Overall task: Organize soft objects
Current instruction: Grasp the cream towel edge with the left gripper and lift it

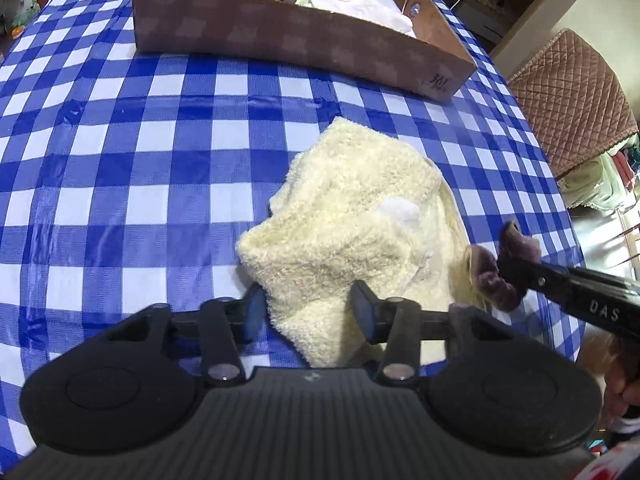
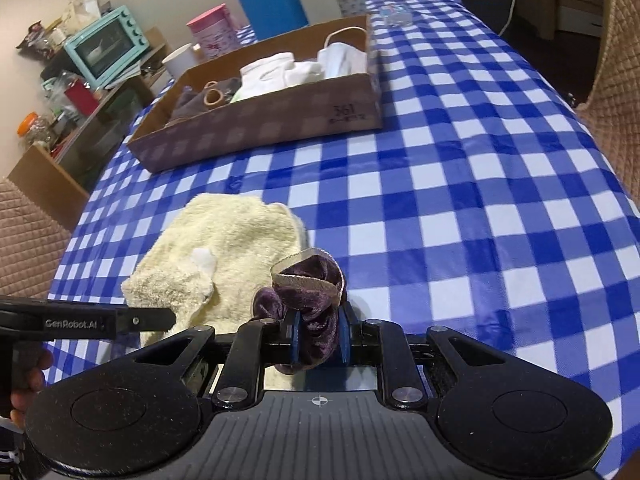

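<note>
Right, my right gripper [image 2: 319,338] is pinching the purple scrunchie [image 2: 306,292], lifted clear above the towel [image 2: 236,240], so it can travel to the box [image 2: 256,124] where other soft things already lie. My left gripper [image 1: 306,312] straddles the towel's near corner, pads apart and not squeezing as far as I can see. I'd say that's staged to grab the towel next. Checked cloth [image 2: 460,200] underneath is otherwise bare here.

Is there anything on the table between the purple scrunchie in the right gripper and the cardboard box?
Nothing visible blocks it. The right gripper is shut on the purple scrunchie; ahead lies bare checkered tablecloth up to the cardboard box. The cream fleece cloth lies low, left of that path.
</note>
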Action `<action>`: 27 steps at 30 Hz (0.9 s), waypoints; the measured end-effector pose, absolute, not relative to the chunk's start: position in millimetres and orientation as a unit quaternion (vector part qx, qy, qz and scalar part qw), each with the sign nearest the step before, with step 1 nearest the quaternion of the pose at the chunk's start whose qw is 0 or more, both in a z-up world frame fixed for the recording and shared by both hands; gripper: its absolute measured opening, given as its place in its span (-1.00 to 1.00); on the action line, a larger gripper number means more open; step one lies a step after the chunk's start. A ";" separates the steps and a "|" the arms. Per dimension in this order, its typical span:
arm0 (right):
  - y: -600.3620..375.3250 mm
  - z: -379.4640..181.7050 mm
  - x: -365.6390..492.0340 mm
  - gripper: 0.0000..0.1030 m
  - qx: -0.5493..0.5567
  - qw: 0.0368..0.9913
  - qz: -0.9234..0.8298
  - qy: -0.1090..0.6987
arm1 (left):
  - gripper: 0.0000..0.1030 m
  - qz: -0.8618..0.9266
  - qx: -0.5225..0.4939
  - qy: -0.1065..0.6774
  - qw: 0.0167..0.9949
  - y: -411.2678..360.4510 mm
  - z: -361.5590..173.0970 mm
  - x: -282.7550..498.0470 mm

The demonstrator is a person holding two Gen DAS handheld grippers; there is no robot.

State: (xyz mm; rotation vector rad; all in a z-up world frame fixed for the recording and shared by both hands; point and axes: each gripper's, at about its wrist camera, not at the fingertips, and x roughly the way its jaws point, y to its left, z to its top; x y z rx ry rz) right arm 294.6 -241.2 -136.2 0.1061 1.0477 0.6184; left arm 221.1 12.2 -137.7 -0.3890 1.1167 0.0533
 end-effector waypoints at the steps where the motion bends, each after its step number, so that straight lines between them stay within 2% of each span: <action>1: -243.6 -135.9 294.0 -0.63 0.051 0.820 0.289 0.492 | -0.51 0.027 -0.179 0.522 0.833 10.7 -136.1 221.2; 3: -247.6 -134.6 294.0 -0.63 0.052 0.821 0.287 0.490 | -0.73 0.031 -0.161 0.517 0.840 8.3 -131.5 220.8; 4: -249.0 -134.2 294.0 -0.63 0.053 0.822 0.287 0.490 | -0.76 0.028 -0.155 0.515 0.843 8.9 -128.7 219.4; 8: -253.6 -131.9 295.1 -0.63 0.057 0.823 0.286 0.487 | -0.77 0.027 -0.122 0.506 0.854 21.5 -110.8 210.4; 16: -253.3 -129.5 298.1 -0.63 0.066 0.821 0.293 0.485 | -0.78 0.105 0.052 0.471 0.874 56.1 -67.4 196.5; 20: -249.4 -129.3 299.1 -0.63 0.068 0.818 0.300 0.487 | -0.78 0.137 0.132 0.469 0.863 49.5 -73.0 202.9; 27: -246.8 -126.7 298.9 -0.63 0.065 0.816 0.306 0.486 | -0.78 0.106 0.216 0.466 0.851 -0.4 -107.3 211.8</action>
